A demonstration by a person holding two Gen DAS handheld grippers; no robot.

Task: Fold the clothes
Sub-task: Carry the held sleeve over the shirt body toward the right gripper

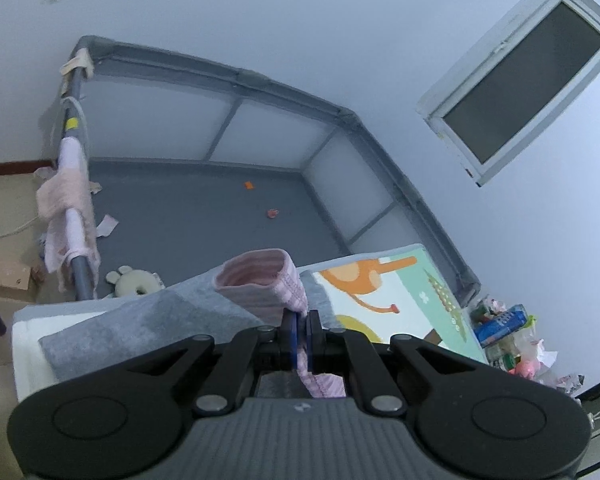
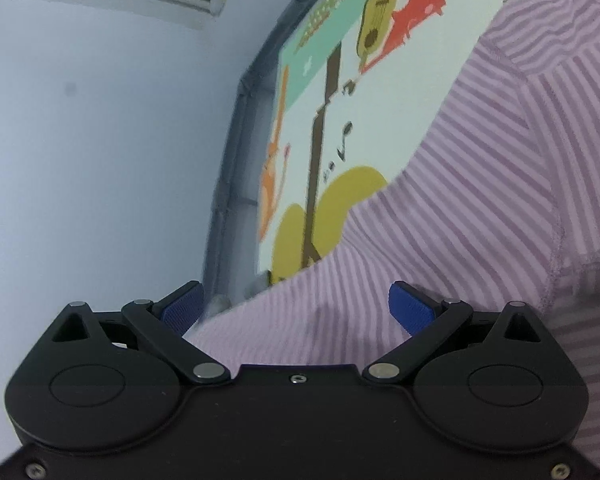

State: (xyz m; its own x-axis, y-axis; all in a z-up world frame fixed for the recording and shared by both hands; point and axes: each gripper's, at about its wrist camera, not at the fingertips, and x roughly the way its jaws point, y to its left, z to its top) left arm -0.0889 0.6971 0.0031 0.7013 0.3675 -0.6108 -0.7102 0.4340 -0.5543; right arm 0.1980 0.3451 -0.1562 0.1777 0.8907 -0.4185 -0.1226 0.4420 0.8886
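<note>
Pink-striped cotton garment [image 1: 268,284] hangs pinched in the left gripper [image 1: 302,336] over the cartoon play mat [image 1: 412,292]; right gripper [image 2: 296,308], spread wide, should clamp a matching edge squarely.

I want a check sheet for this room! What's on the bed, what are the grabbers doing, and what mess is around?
Surface: cartoon animal play mat, beside a grey blanket.
Job's things: pink striped garment, partly lifted.
Clutter: plush toy, cardboard box, pile of packets by the wall.
Grippers: left gripper shut on the garment; right gripper open over it.
Cables: nothing seen.
Surroundings: grey mesh playpen, window, pink towel over the rail.
</note>
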